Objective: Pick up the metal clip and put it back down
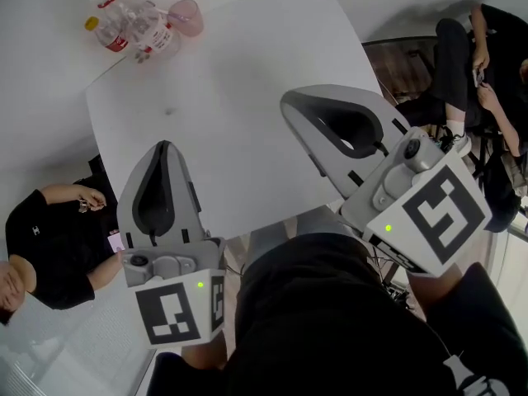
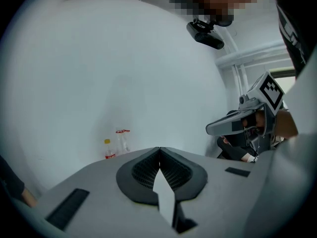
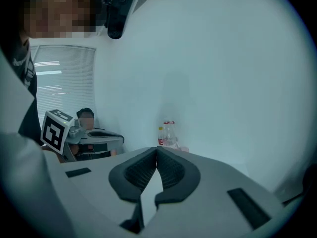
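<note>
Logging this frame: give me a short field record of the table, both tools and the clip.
surface: white table
far corner: bottles, pink cup
left tool: jaws together, nothing between
right tool: jaws together, nothing between
metal clip: not seen in any view

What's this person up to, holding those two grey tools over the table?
A person holds a gripper in each hand above a white table. The left gripper and the right gripper both have their jaws shut, with nothing between them. No metal clip shows in any view. Only some bottles and a pink cup stand at the far corner.
</note>
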A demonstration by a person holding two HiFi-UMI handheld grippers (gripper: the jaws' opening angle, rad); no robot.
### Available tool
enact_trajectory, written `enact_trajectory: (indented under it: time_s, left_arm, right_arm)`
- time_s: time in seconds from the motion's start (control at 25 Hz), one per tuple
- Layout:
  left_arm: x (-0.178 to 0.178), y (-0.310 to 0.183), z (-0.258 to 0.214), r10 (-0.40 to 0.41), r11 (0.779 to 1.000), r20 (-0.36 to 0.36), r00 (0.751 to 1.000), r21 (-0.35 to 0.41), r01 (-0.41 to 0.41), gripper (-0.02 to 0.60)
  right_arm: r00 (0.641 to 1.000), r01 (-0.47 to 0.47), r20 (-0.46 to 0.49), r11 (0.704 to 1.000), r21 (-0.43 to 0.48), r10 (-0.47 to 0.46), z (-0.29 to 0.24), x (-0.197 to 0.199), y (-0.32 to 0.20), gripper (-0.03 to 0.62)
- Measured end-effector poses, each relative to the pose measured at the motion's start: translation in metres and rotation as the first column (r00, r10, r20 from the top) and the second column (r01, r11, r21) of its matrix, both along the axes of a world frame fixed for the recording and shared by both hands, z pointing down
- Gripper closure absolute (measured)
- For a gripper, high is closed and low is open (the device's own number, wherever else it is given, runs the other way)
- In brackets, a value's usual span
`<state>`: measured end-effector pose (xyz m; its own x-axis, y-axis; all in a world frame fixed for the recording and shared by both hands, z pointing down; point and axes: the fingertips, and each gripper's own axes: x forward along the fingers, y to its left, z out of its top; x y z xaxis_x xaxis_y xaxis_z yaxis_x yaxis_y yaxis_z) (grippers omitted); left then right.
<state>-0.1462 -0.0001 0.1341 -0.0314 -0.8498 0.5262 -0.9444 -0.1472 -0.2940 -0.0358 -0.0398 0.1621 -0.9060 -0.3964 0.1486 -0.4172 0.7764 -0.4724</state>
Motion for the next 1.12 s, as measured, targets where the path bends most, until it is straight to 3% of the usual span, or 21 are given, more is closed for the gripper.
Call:
enact_trajectory:
  time_s: [0.28,0.6,1.12]
  left_arm:
    - [0.042,0.023,-0.057,0.036,0.999,-0.016,0.999,0.022,-0.036,0.561]
    - [0.059,0.039,-0.084,0.067,0.993,0.012,0.998,0.094,-0.068,0.561]
    - [0.071,0.054,-0.108,0.073,0.985,0.037,0.997,0.151,-0.078,0.561]
  right_arm:
    - [0.998,-0.052,-0.025,0.998,0.041,0.054,-0.063,0.063,0.014,0.574]
    - [0.992,-0.124,-0.009,0.987,0.099,0.125,-0.086,0.100,0.029,0.574]
    - [0.990,-0.143,0.016,0.978,0.150,0.142,-0.107,0.109,0.044,0.574]
